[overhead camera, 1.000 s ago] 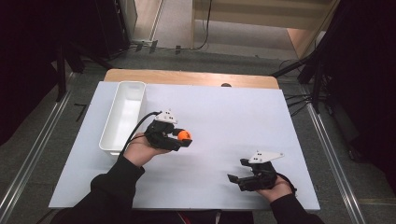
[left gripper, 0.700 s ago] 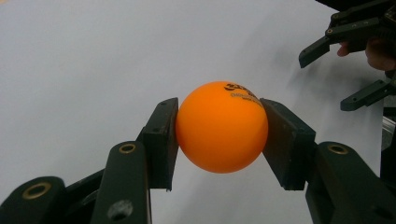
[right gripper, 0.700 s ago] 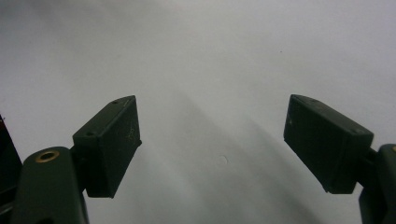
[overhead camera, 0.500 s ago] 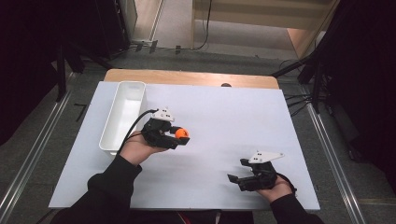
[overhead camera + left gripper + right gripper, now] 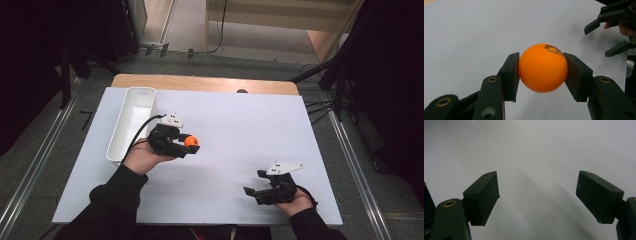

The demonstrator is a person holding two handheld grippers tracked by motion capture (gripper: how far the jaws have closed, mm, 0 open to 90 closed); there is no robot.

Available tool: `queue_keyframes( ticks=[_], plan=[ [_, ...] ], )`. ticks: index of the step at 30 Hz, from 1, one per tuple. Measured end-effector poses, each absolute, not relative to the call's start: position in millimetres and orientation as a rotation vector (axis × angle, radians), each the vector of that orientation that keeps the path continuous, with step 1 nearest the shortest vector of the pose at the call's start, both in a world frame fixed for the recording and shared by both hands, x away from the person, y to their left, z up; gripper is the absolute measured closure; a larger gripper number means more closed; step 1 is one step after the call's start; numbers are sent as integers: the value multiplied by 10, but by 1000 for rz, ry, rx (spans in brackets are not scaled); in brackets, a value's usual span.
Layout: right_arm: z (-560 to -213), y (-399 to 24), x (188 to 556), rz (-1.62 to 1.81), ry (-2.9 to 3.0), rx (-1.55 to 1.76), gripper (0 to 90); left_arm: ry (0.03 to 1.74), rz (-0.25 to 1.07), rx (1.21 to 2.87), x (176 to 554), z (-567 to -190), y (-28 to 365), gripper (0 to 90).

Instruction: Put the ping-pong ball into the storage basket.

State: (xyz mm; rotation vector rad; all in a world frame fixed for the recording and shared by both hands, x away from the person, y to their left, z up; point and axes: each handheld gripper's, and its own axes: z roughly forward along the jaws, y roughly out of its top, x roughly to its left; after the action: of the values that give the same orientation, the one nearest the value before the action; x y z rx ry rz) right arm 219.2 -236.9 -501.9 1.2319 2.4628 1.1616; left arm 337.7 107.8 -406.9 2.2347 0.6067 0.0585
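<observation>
Left gripper view: left tongs [image 5: 541, 71] clamp orange ball [image 5: 542, 68] (right tongs [image 5: 537, 201] wide).

Grey floor [image 5: 45, 140] — dark surroundings, wooden table edge [image 5: 200, 82].

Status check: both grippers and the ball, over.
Left gripper shut on orange ball, held beside white tray. Right gripper open, nothing between its fingers. White table bare between them.

Smooth, faintly glossy orange ball [image 5: 542, 68], plastic-looking, dark print on top. Matt black jaws on left gripper [image 5: 541, 71], brass-toned pivot pins. Matt white table sheet [image 5: 240, 130], wood edge [image 5: 200, 82] beyond. Glossy white plastic tray [image 5: 131, 125].
</observation>
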Motion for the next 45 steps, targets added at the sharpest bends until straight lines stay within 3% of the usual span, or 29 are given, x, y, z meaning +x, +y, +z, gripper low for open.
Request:
queue_keyframes(
  ticks=[45],
  plan=[
    [-5018,-2368,2192,1164,2467,1234,174,699,154,2183,3437,-3861,1366,502]
  ],
)
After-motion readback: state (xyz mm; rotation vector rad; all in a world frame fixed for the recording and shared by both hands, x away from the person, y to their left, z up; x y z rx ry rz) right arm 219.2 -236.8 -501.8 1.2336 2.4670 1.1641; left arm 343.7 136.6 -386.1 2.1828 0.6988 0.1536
